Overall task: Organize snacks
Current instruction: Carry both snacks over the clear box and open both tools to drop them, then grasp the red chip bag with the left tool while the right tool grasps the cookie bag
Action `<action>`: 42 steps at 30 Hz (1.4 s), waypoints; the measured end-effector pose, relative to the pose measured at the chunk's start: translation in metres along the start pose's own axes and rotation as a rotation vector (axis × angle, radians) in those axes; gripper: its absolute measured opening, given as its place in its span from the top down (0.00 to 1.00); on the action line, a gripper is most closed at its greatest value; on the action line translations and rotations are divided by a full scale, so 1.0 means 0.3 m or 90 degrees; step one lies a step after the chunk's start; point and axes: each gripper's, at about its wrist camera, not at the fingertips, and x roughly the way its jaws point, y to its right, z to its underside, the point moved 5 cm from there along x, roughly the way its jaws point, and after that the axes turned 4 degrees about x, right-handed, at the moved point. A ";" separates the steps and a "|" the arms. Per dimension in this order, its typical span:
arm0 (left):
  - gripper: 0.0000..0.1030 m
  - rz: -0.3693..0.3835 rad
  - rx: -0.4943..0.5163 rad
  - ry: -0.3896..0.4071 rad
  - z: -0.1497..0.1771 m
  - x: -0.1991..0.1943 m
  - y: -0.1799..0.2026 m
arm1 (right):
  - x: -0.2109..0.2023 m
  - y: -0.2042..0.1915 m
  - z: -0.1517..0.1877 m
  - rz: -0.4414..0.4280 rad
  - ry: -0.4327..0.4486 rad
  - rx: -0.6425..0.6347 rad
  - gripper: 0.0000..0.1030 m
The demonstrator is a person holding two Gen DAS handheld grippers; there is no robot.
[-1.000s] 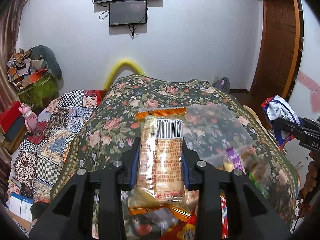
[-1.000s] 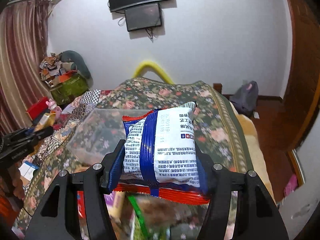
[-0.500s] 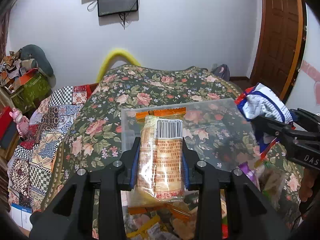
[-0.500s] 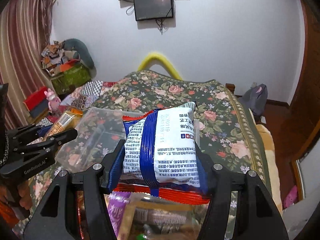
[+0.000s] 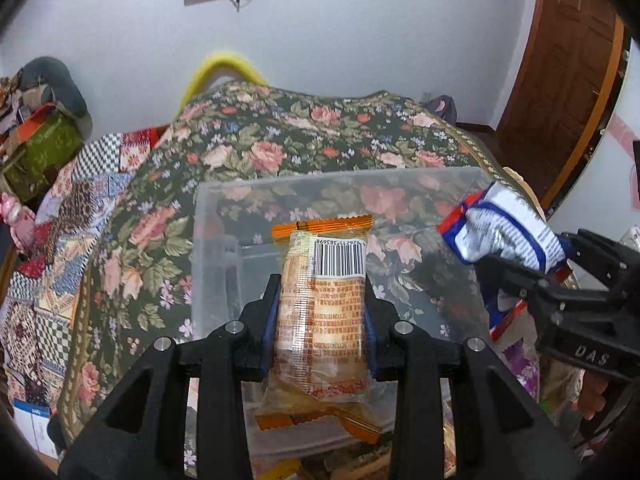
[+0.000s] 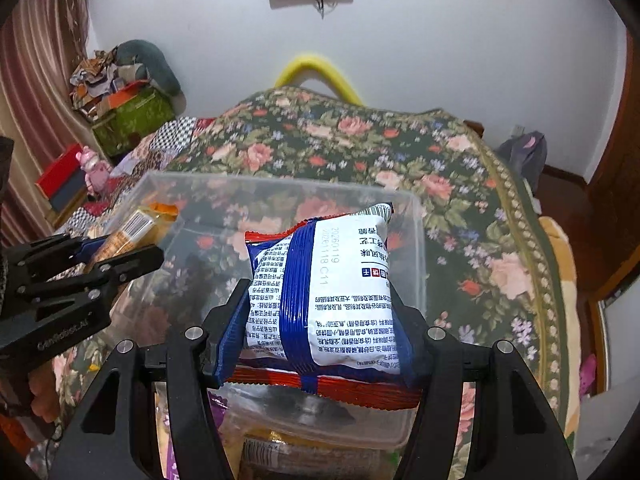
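My left gripper is shut on an orange-edged clear biscuit packet with a barcode, held over the clear plastic bin on the floral table. My right gripper is shut on a white, blue and red snack bag, also over the bin. In the left wrist view the right gripper and its bag hang at the bin's right side. In the right wrist view the left gripper with the biscuit packet is at the bin's left edge.
Several loose snack packets lie at the near edge below the bin. A floral cloth covers the table. A patchwork-covered surface and piled boxes stand left. A wooden door is at right.
Both grippers have moved forward and down with their packets, and now hang over the clear bin. The bin looks larger and closer in both views.
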 end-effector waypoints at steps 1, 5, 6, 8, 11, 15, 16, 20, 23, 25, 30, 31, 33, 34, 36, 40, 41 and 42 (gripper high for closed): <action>0.65 0.001 -0.001 -0.004 0.002 0.005 -0.001 | 0.003 0.001 0.003 0.001 -0.003 0.000 0.42; 0.46 -0.005 0.005 -0.004 0.010 0.007 0.003 | -0.008 0.011 0.008 -0.001 -0.001 0.002 0.42; 0.43 -0.008 0.008 0.002 0.009 -0.001 0.004 | -0.018 0.013 0.009 -0.005 0.001 0.003 0.42; 0.38 -0.010 0.016 0.014 0.005 -0.020 0.010 | -0.033 0.017 0.007 -0.006 0.005 0.006 0.42; 0.38 -0.007 0.023 0.024 0.001 -0.062 0.018 | -0.086 0.021 0.007 -0.012 0.022 0.010 0.41; 0.35 0.001 0.029 0.042 0.010 -0.141 0.020 | -0.152 0.019 0.001 -0.025 0.043 0.011 0.41; 0.34 0.003 0.030 0.045 0.015 -0.159 0.020 | -0.177 0.017 0.005 -0.028 0.050 0.010 0.41; 0.30 0.003 0.036 0.053 0.062 -0.234 0.010 | -0.248 0.004 0.032 -0.033 0.073 0.002 0.36; 0.29 0.006 0.029 0.046 0.109 -0.270 -0.004 | -0.277 0.001 0.064 -0.038 0.076 0.002 0.35; 0.29 0.011 0.023 0.041 0.150 -0.296 -0.014 | -0.291 0.004 0.095 -0.043 0.071 0.006 0.35; 0.18 -0.004 0.025 0.028 0.261 -0.354 -0.016 | -0.312 0.035 0.185 -0.008 0.064 0.009 0.33; 0.16 -0.008 0.027 0.024 0.285 -0.364 -0.012 | -0.317 0.047 0.204 0.005 0.063 0.010 0.30; 0.13 -0.005 0.032 0.014 0.335 -0.384 -0.003 | -0.321 0.074 0.246 0.020 0.053 0.011 0.25; 0.11 -0.004 0.033 0.009 0.355 -0.390 -0.001 | -0.323 0.083 0.263 0.024 0.047 0.012 0.23; 0.09 0.000 0.029 -0.002 0.402 -0.406 0.008 | -0.330 0.098 0.297 0.031 0.032 0.014 0.23; 0.08 0.010 0.011 -0.016 0.470 -0.428 0.022 | -0.347 0.133 0.354 0.043 0.018 0.019 0.18; 0.08 0.015 0.009 -0.017 0.486 -0.435 0.031 | -0.352 0.139 0.365 0.040 0.017 0.023 0.17; 0.08 0.020 0.011 -0.016 0.499 -0.442 0.040 | -0.359 0.137 0.375 0.037 0.016 0.025 0.17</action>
